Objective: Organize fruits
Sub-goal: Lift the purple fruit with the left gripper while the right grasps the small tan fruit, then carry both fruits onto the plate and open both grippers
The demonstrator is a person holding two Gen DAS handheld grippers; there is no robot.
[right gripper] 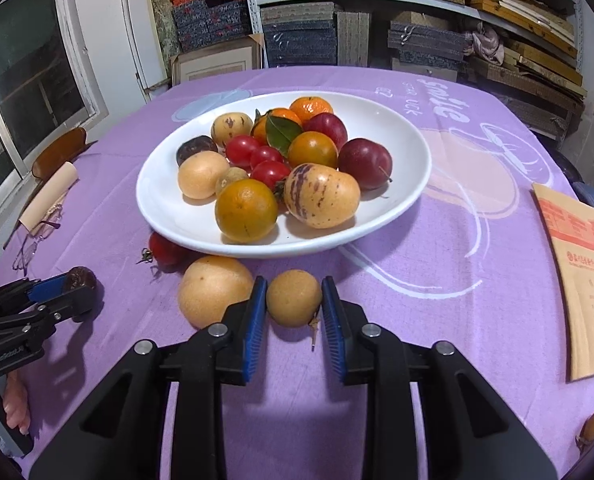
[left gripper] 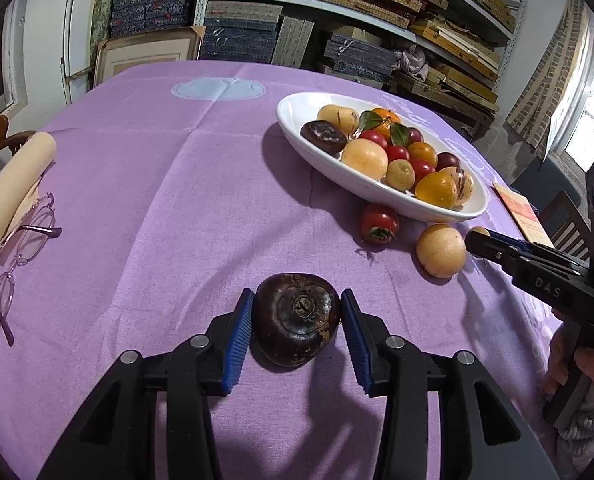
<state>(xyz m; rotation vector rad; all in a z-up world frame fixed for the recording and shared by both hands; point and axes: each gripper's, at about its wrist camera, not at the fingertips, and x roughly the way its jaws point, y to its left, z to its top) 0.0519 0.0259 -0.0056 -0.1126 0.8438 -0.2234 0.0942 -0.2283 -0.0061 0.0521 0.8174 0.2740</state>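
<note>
Our left gripper (left gripper: 297,320) clamps a dark round fruit (left gripper: 296,318) resting on the purple tablecloth (left gripper: 157,200). Our right gripper (right gripper: 294,300) has closed narrowly on a small tan fruit (right gripper: 294,298), just below the white bowl (right gripper: 397,184) of fruit.

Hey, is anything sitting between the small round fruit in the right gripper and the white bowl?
Nothing lies between the small tan fruit in the right gripper and the white bowl; only bare cloth. A larger yellow fruit sits just beside it, clear of that path.
</note>
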